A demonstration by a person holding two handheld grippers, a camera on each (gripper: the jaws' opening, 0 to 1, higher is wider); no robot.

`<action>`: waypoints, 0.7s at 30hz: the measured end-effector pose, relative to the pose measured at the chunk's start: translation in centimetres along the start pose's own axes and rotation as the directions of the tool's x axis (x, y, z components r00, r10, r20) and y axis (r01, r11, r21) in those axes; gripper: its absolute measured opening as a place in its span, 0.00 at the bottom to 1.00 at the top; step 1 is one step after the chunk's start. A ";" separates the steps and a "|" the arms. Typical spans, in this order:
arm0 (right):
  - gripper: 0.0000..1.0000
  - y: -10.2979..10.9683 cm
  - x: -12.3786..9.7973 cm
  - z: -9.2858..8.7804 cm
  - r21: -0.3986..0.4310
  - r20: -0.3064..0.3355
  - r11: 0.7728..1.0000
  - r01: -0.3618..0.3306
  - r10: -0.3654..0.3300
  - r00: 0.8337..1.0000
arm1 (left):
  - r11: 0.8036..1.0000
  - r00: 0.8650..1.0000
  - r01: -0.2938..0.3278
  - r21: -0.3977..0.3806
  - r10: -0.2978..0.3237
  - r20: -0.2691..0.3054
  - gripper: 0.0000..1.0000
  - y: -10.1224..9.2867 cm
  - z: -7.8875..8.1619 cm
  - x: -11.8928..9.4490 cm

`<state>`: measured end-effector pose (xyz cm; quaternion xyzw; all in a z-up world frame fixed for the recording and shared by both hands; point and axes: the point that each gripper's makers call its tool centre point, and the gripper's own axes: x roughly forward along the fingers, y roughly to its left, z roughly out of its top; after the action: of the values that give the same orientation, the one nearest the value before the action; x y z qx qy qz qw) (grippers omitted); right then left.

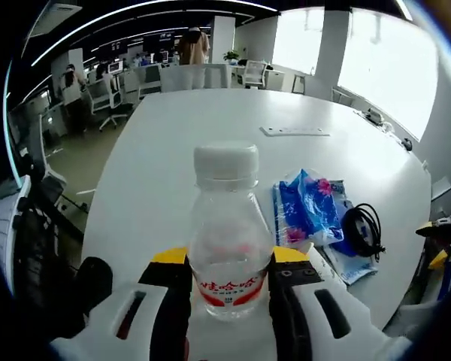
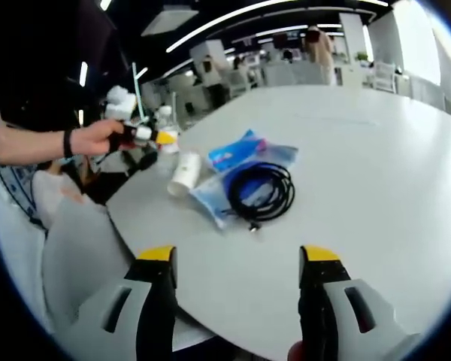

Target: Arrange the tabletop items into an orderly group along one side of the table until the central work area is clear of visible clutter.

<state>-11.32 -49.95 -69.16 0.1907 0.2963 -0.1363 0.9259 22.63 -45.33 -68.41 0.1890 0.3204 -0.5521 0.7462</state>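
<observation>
Behind the white table (image 1: 210, 143) an open office is seen, with desks, chairs and standing people under long ceiling lights. On the far part of the tabletop a flat white strip (image 1: 295, 131) is laid.

In the left gripper view, a clear plastic bottle (image 1: 225, 233) with a white cap and a red label is held upright between the jaws of the left gripper (image 1: 229, 289); the jaws are closed against its lower body. The bottle is kept above the near edge of the tabletop. To its right, near the right edge, blue plastic packets (image 1: 308, 207) are lying, and a coiled black cable (image 1: 363, 229) is placed just beside them, partly on a packet.

In the right gripper view, the jaws of the right gripper (image 2: 237, 297) are spread wide and nothing is held between them. Beyond them, the black cable (image 2: 261, 192) is seen on top of the blue packets (image 2: 237, 154), and a white paper cup (image 2: 184, 174) is lying on its side, touching the packets. At the left edge of the tabletop the left gripper (image 2: 146, 137) is seen, gripped by a hand (image 2: 98, 138) with a dark wristband, and the bottle (image 2: 165, 120) is seen in it
</observation>
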 end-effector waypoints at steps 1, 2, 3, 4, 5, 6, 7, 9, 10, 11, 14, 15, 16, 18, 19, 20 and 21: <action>0.64 0.0 0.0 0.0 -0.001 0.000 1.000 -0.001 0.001 1.000 | 1.000 1.000 -0.001 0.005 0.001 -0.001 0.39 0.0 -0.1 -0.2; 0.64 0.0 0.0 0.0 -0.002 0.000 1.000 -0.002 0.002 1.000 | 1.000 1.000 -0.003 0.006 0.003 0.000 0.39 0.0 -0.3 -0.3; 0.64 0.1 0.0 0.0 -0.005 -0.001 1.000 -0.003 0.003 1.000 | 1.000 1.000 -0.006 0.007 0.006 0.001 0.38 0.1 -0.4 -0.5; 0.64 0.1 0.0 0.0 -0.006 -0.001 1.000 -0.004 0.004 1.000 | 1.000 1.000 -0.007 0.008 0.007 0.002 0.38 0.1 -0.5 -0.6; 0.64 0.1 0.0 0.1 -0.006 -0.001 1.000 -0.005 0.005 1.000 | 1.000 1.000 -0.011 0.010 0.011 0.004 0.38 0.0 -0.7 -0.8; 0.64 0.2 0.0 0.1 -0.007 -0.001 1.000 -0.007 0.007 1.000 | 1.000 1.000 -0.011 0.011 0.011 0.004 0.38 0.0 -0.7 -0.8; 0.64 0.2 0.1 0.1 -0.008 0.001 1.000 -0.008 0.008 1.000 | 1.000 1.000 -0.014 0.017 0.013 0.006 0.38 -0.1 -0.9 -1.0; 0.64 0.4 0.2 0.0 -0.008 -0.001 1.000 -0.012 0.012 1.000 | 0.999 1.000 -0.017 0.035 0.017 0.008 0.38 -0.3 -1.1 -1.2; 0.64 0.4 0.2 0.0 -0.010 -0.002 1.000 -0.014 0.014 1.000 | 0.999 1.000 -0.019 0.042 0.018 0.009 0.38 -0.4 -1.1 -1.2; 0.64 0.5 0.2 -0.1 -0.012 -0.004 1.000 -0.015 0.015 1.000 | 0.999 1.000 -0.021 0.050 0.020 0.008 0.38 -0.4 -1.2 -1.3; 0.64 0.8 0.3 0.0 -0.017 -0.006 1.000 -0.022 0.022 1.000 | 0.998 1.000 -0.028 0.065 0.027 0.007 0.38 -0.6 -1.5 -1.5; 0.64 0.8 0.3 0.0 -0.018 -0.005 1.000 -0.024 0.023 1.000 | 0.997 1.000 -0.029 0.065 0.029 0.008 0.38 -0.6 -1.5 -1.6; 0.64 0.8 0.3 0.1 -0.020 -0.004 0.999 -0.025 0.024 1.000 | 0.997 0.999 -0.033 0.066 0.032 0.009 0.38 -0.6 -1.6 -1.6; 0.64 0.8 0.3 0.1 -0.019 -0.001 1.000 -0.024 0.024 1.000 | 0.998 0.999 -0.048 0.052 0.047 0.010 0.38 -0.6 -1.7 -1.7; 0.64 0.8 0.3 0.1 -0.017 -0.001 1.000 -0.024 0.024 1.000 | 0.998 0.999 -0.053 0.046 0.052 0.011 0.39 -0.6 -1.7 -1.8; 0.64 0.8 0.4 0.1 -0.015 -0.001 1.000 -0.024 0.024 1.000 | 0.998 0.998 -0.056 0.039 0.056 0.012 0.39 -0.6 -1.8 -1.8; 0.64 0.8 0.4 0.1 -0.017 -0.001 1.000 -0.025 0.025 1.000 | 0.998 0.998 -0.061 0.034 0.060 0.015 0.39 -0.7 -2.0 -1.9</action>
<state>-10.69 -49.32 -69.09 0.1865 0.2953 -0.1223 0.9290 21.04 -42.94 -68.49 0.2076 0.2996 -0.5362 0.7613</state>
